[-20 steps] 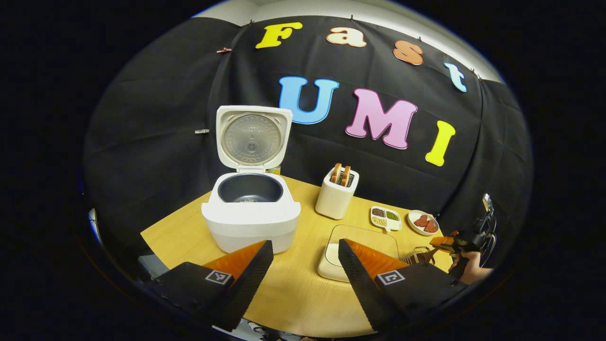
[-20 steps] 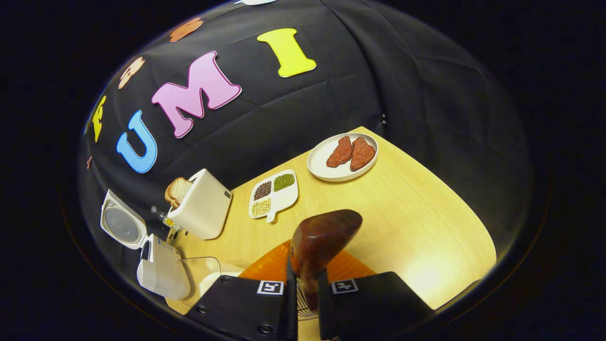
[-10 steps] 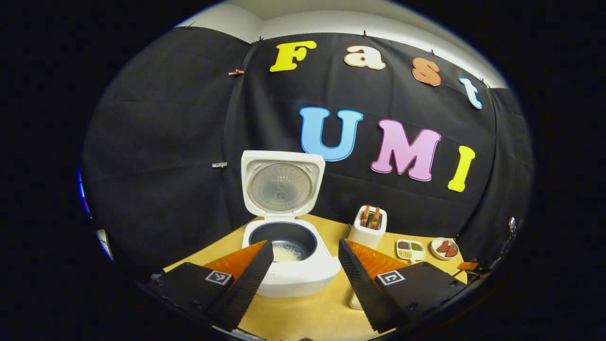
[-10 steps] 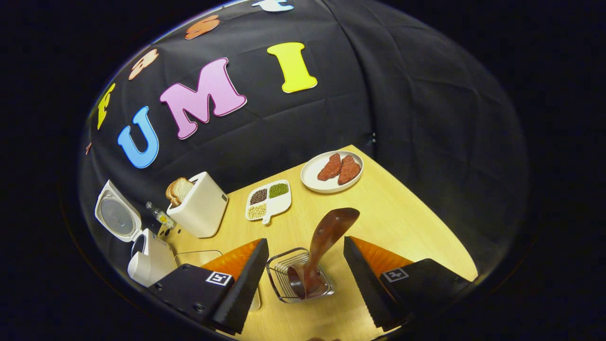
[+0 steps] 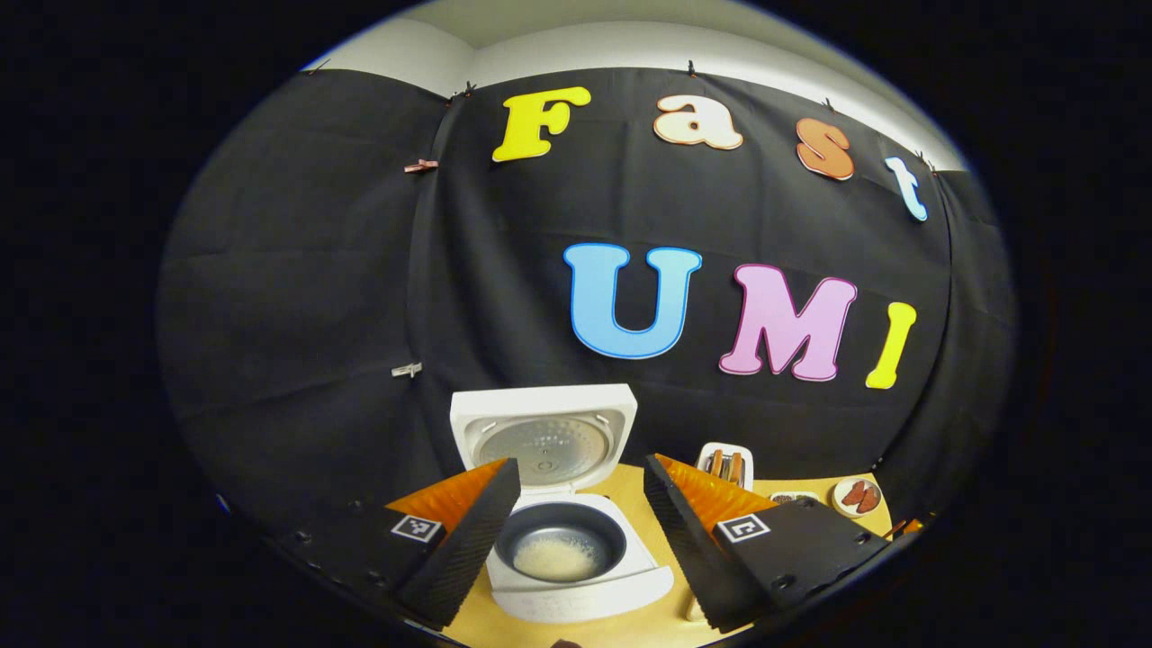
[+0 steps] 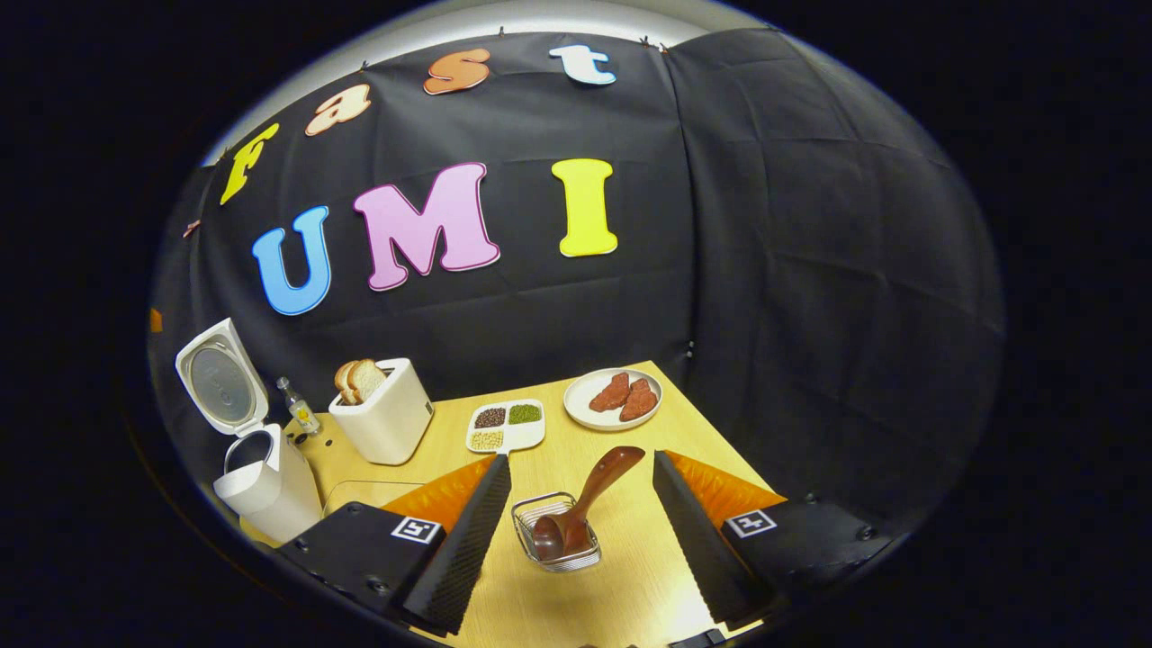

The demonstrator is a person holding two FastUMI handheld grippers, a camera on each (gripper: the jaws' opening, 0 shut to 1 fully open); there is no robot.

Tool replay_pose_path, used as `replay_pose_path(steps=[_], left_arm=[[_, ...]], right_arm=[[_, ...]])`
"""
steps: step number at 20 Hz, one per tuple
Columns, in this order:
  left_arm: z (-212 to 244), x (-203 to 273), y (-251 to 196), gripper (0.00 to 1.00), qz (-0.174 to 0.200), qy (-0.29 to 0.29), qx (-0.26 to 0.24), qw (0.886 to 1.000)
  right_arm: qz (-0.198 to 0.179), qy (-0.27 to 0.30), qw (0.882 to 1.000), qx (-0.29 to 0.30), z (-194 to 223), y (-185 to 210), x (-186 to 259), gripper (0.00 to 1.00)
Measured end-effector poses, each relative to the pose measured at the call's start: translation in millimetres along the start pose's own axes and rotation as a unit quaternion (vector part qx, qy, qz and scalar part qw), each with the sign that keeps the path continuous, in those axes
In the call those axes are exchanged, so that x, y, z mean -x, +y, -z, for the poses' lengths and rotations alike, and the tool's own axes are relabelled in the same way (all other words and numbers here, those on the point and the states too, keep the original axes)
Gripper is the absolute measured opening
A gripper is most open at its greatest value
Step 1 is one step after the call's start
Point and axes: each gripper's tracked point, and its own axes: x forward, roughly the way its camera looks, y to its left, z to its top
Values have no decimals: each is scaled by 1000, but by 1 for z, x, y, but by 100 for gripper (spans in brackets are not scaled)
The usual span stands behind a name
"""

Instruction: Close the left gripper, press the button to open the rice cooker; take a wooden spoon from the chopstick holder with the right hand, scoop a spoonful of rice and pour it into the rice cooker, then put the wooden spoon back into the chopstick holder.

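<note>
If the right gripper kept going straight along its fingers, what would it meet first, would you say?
Most likely the wooden spoon standing in the wire chopstick holder, which sits between the open fingers of the right gripper. Depth is unclear in this fisheye view.

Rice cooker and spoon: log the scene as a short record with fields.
rice cooker: lid up, rice in the inner pot
wooden spoon: standing in the wire chopstick holder, bowl down, handle leaning up to the right
left gripper: open, empty, facing the rice cooker
right gripper: open, a finger on either side of the chopstick holder, touching nothing
toaster: bread slices in its slots
divided dish: three kinds of grain or beans
plate: two reddish pieces of food
table: light wood
</note>
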Motion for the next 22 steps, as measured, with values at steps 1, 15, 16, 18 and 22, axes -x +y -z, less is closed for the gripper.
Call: replay_pose_path(steps=[1, 15, 16, 18, 22], left_arm=[[-10, -12, 3, 95, 1, -2, 3, 1000], [-34, -201, 63, 95, -27, 38, 20, 999], [-25, -211, 65, 95, -29, 49, 21, 998], [-9, -226, 64, 95, -30, 68, 33, 997], [13, -239, 70, 95, -53, 99, 37, 993]], right_arm=[[2, -5, 1000, -3, -4, 2, 7, 99], [41, -99, 994, 22, -50, 16, 88, 98], [43, -99, 994, 22, -49, 16, 93, 98], [45, -97, 994, 16, -47, 20, 98, 98], [41, -90, 995, 10, -42, 27, 96, 98]])
